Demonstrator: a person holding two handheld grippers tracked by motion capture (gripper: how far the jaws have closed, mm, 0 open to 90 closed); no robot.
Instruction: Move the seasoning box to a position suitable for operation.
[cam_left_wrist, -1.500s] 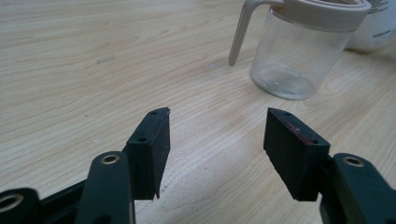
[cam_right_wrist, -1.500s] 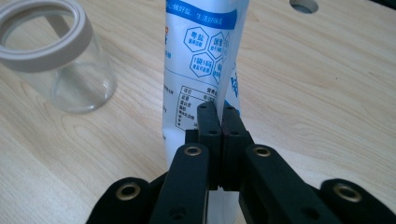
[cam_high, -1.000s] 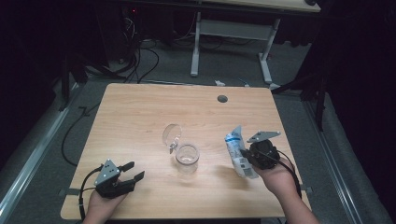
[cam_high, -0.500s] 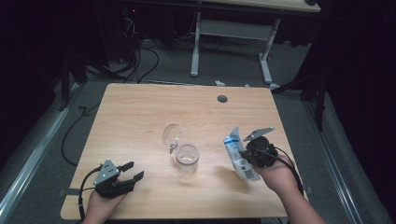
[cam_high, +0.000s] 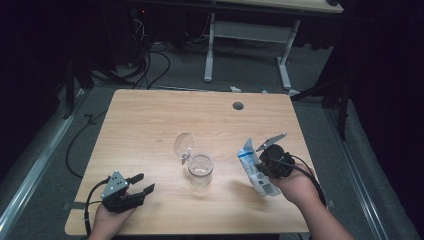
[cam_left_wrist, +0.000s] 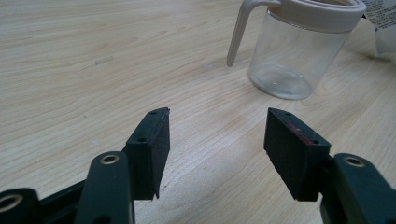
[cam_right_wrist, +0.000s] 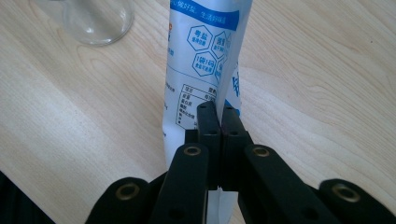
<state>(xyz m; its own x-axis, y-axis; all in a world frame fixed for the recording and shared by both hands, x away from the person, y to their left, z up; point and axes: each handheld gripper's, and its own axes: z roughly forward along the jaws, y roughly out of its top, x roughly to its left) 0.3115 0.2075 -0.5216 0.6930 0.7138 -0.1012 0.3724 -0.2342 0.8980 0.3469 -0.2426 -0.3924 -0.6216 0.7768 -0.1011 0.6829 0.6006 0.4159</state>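
One packet (cam_right_wrist: 201, 70) pinched in right tool (cam_right_wrist: 218, 112) — upright.

Clear glass jar with hinged lid (cam_left_wrist: 292, 56) cut off at the top edge of the left gripper view, lid rim only partly in frame; in the right gripper view just a curved slice of its base (cam_right_wrist: 95, 18) at the top edge. White-and-blue printed plastic pouch (cam_right_wrist: 205, 60) cropped at the top there, lower end hidden behind the right tongs (cam_right_wrist: 219, 114); small print too fine to read. From the high view, pouch (cam_high: 252, 167) partly covered by the gripper body. Dark floor area beyond the pale wooden surface (cam_high: 150, 125) too dim to make out.
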